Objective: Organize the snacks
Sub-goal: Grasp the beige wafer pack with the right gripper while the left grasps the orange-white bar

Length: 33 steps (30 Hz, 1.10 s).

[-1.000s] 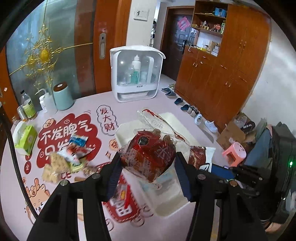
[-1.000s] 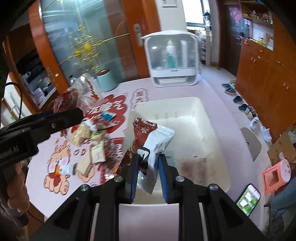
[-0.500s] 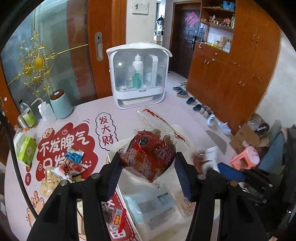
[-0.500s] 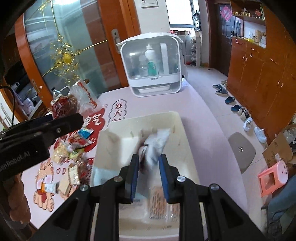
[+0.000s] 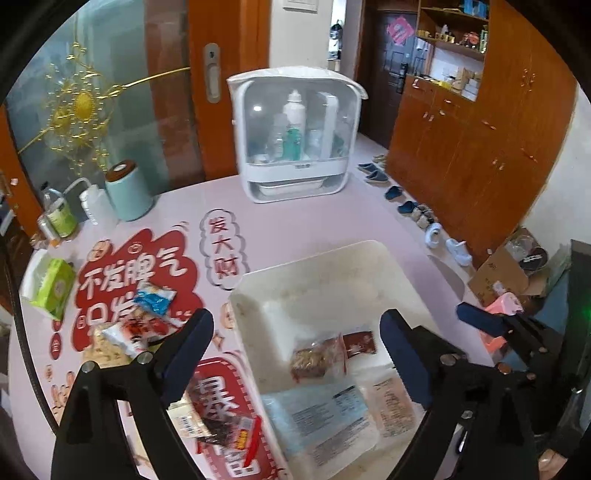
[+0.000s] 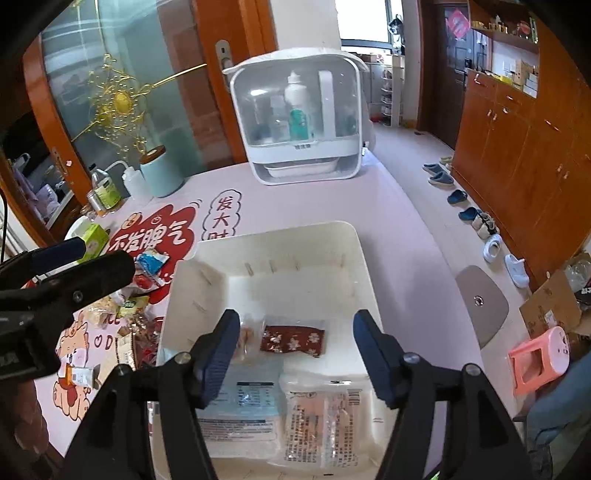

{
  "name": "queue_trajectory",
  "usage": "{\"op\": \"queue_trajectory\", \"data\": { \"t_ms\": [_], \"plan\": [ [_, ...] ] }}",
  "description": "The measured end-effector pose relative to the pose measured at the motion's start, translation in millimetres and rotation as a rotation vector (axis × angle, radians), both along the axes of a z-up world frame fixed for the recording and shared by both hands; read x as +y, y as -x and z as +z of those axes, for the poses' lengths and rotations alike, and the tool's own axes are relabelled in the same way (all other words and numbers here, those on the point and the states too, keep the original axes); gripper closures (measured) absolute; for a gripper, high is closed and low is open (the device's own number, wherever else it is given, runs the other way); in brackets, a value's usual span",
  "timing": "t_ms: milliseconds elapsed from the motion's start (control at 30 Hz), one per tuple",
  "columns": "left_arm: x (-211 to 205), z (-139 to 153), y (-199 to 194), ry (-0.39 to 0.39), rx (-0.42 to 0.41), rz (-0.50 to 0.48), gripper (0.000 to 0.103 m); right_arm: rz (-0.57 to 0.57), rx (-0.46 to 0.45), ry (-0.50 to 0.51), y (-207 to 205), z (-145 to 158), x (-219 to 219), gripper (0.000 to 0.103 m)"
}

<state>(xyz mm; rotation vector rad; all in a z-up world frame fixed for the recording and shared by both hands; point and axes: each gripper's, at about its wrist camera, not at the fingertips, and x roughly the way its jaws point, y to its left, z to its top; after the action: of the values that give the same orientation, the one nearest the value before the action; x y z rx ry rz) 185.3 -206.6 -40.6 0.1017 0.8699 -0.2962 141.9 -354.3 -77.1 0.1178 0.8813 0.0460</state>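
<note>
Both my grippers, left gripper point(image 5: 297, 332) and right gripper point(image 6: 291, 332), hang wide open and empty over the white bin point(image 6: 354, 251). Some snacks lie inside. Next I think I go left for the snack pile point(image 5: 136, 325) on the table.

- Landmark: white storage cabinet point(image 6: 299, 122) with a clear front, at the table's far edge.
- Behind it to the left, orange wooden door point(image 6: 236, 85) and frosted glass panel point(image 6: 122, 92) with gold ornament.
- To its right, wooden cupboards point(image 6: 517, 155) along the wall; shoes point(image 6: 461, 206) lined up on the floor at their foot.
- Nearer than the shoes, pink stool point(image 6: 539, 358) and open cardboard box point(image 6: 554, 310).
- Daylight from a window point(image 6: 364, 18) behind the cabinet.
</note>
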Motion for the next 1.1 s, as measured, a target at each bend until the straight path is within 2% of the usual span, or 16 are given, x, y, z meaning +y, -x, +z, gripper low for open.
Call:
{"op": "queue_trajectory", "data": {
  "t_ms": [100,233,433,633,900,1100],
  "plan": [
    [14.4,5.0,3.1,-0.015,-0.017,0.047,0.011,0.007,-0.005,-0.014,1.0,4.0,1.7,0.038],
    [46.8,16.9,11.4,0.021,-0.039,0.125,0.001,0.013,-0.019,-0.023,6.5,9.3,2.4,0.038],
    [84.0,33.3,28.2,0.035,-0.066,0.202,0.001,0.013,-0.035,-0.035,16.6,18.1,3.0,0.038],
    [110.3,52.3,53.6,0.005,-0.118,0.236,0.001,0.018,-0.052,-0.037,26.9,27.5,9.5,0.038],
    [153.0,77.0,88.5,-0.07,-0.191,0.28,0.001,0.077,-0.075,-0.039,30.2,40.4,42.7,0.038],
    [201.1,83.9,102.9,-0.081,-0.211,0.331,0.001,0.135,-0.086,-0.022,32.5,45.4,85.1,0.038]
  ]
}}
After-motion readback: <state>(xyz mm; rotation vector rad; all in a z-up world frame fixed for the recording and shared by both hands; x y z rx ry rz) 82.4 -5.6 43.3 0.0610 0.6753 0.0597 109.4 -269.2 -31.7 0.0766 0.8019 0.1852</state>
